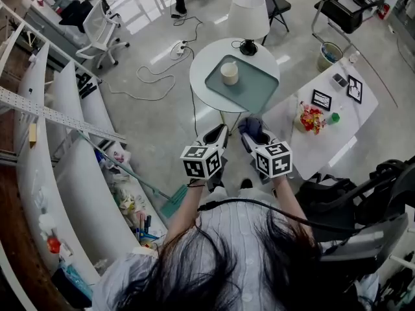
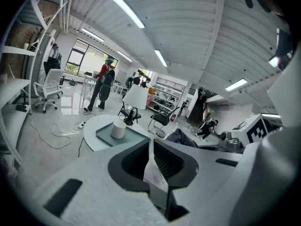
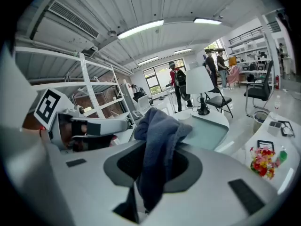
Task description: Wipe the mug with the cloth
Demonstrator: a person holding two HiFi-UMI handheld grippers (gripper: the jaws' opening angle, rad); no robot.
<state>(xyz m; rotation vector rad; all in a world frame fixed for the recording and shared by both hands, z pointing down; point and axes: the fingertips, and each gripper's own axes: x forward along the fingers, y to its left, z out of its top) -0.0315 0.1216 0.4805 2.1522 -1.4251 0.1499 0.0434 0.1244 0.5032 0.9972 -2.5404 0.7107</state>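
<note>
A cream mug stands on a green tray on the round white table, well ahead of both grippers. My right gripper is shut on a dark blue cloth, which bulges out over its jaws; in the right gripper view the cloth fills the right gripper. My left gripper is beside it at chest height, jaws together with nothing held. In the left gripper view the left gripper points toward the mug and tray; the cloth shows to its right.
A white table lamp stands behind the tray. A rectangular white table with small items is at the right. Cables lie on the floor, curved shelving runs along the left, chairs stand beyond. People stand far off.
</note>
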